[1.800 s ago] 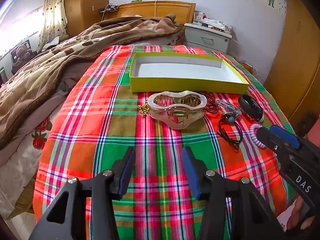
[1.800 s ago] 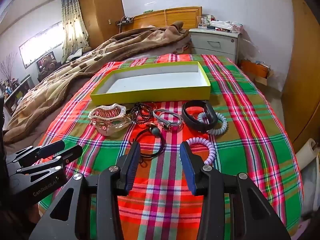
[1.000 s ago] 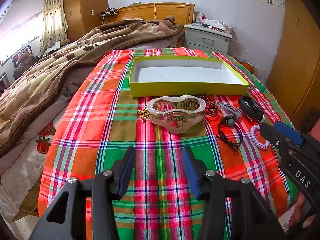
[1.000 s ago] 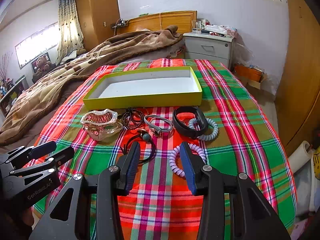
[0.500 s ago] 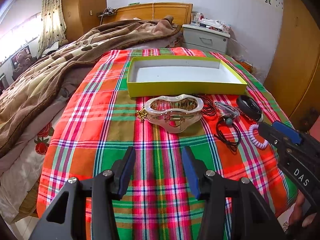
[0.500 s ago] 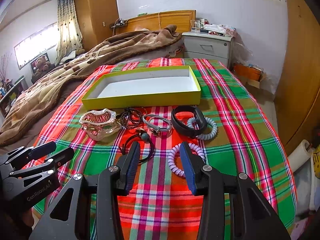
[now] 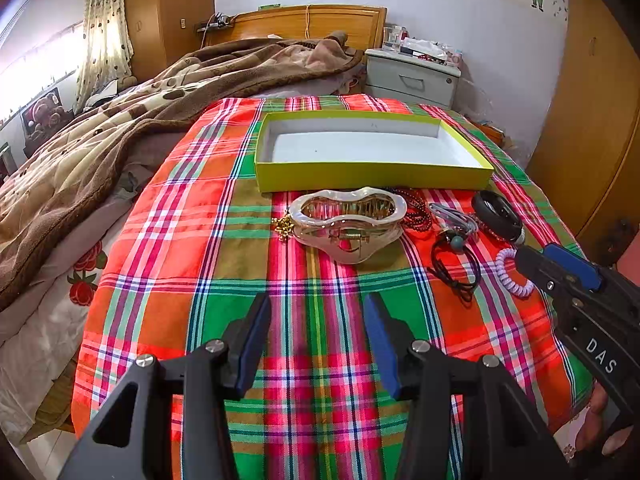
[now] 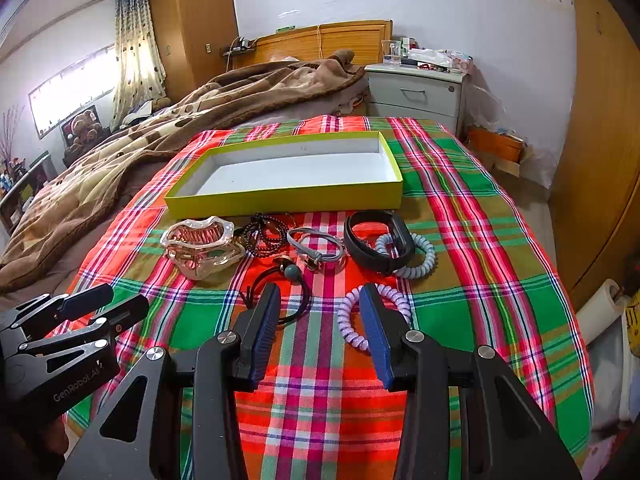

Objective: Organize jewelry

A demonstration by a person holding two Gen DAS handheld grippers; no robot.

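Both tongs wide, holding nothing: left gripper [image 7: 316,340] over the bed's near edge, right gripper [image 8: 320,328] just above the lilac coil bracelet [image 8: 352,324]. Yellow box [image 8: 288,200] sits mid-cloth, nothing inside. Along its near wall lie clear hair claw [image 8: 200,246], dark bead bracelet [image 8: 262,236], grey strap [image 8: 316,248], black band [image 8: 376,240].

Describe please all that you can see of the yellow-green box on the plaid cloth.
The yellow-green box is a shallow, open rectangular tray, apparently cardboard, with low walls and a white inside. Nothing lies in it. It sits flat on the plaid cloth, behind the row of jewelry. The dark bead bracelet lies closest to its front wall; whether they touch is unclear. Neither hand-held gripper is near it.
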